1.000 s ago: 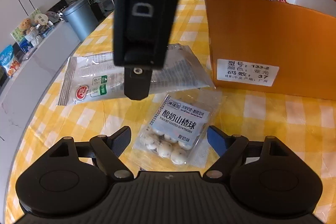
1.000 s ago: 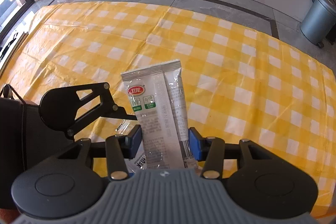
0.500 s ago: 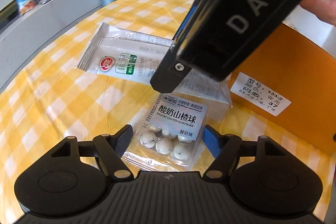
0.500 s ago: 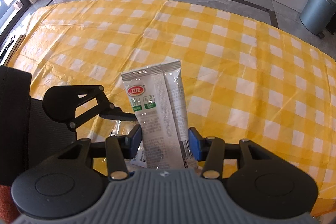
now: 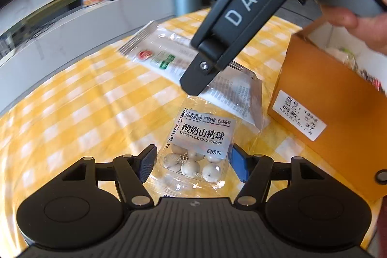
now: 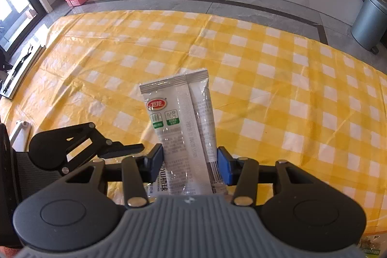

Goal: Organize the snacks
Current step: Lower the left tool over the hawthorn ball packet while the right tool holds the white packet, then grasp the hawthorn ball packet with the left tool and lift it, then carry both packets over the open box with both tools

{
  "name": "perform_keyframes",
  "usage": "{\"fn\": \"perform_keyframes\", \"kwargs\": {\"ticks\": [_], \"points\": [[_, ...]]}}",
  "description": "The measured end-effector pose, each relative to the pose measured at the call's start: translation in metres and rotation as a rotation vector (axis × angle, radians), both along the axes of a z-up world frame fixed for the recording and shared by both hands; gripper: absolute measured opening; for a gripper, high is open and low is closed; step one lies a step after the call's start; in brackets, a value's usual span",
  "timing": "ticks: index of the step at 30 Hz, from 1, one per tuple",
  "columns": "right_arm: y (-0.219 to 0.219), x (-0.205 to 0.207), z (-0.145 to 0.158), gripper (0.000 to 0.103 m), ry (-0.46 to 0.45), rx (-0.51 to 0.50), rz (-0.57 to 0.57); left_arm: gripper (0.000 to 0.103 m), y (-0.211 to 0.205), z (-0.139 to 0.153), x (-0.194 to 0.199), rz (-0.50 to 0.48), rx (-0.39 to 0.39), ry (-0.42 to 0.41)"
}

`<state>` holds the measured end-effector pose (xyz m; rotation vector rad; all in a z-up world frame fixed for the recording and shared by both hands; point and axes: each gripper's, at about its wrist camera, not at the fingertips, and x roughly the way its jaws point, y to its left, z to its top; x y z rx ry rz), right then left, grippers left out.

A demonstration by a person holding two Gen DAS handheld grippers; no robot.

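The clear packet of yogurt-coated hawthorn balls (image 5: 196, 151) lay on the yellow checked tablecloth (image 5: 72, 117) between the fingers of the left gripper (image 5: 192, 161), whose jaws were closing with the pads not yet pressing it. At its 12 o'clock the white snack pouch (image 6: 181, 127) sat clamped between the blue pads of the right gripper (image 6: 189, 161). At 3 o'clock stood the orange cardboard box (image 5: 338, 117).

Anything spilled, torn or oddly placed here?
Nothing spilled or torn. The white snack pouch, gripped by the right gripper, overlaps the hawthorn ball packet, which lies between the closing left gripper's fingers.
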<state>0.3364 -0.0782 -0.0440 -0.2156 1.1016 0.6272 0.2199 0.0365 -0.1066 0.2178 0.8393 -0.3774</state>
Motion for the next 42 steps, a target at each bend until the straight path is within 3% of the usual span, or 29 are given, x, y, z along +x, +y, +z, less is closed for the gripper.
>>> {"fn": "perform_keyframes", "kwargs": {"ticks": [11, 22, 35, 42], "points": [[-0.012, -0.043, 0.035, 0.047, -0.033, 0.126, -0.030, 0.075, 0.020, 0.048, -0.061, 0.225, -0.055, -0.082], [-0.061, -0.099, 0.059, 0.047, -0.060, 0.231, -0.085, 0.075, 0.018, 0.089, -0.116, 0.313, -0.078, -0.152], [-0.163, -0.166, 0.064, 0.047, -0.116, 0.402, -0.306, 0.075, -0.028, 0.111, -0.143, 0.263, -0.096, -0.203], [-0.228, -0.188, 0.053, 0.047, -0.173, 0.413, -0.494, 0.075, -0.067, 0.106, -0.126, 0.170, -0.184, -0.146]]}}
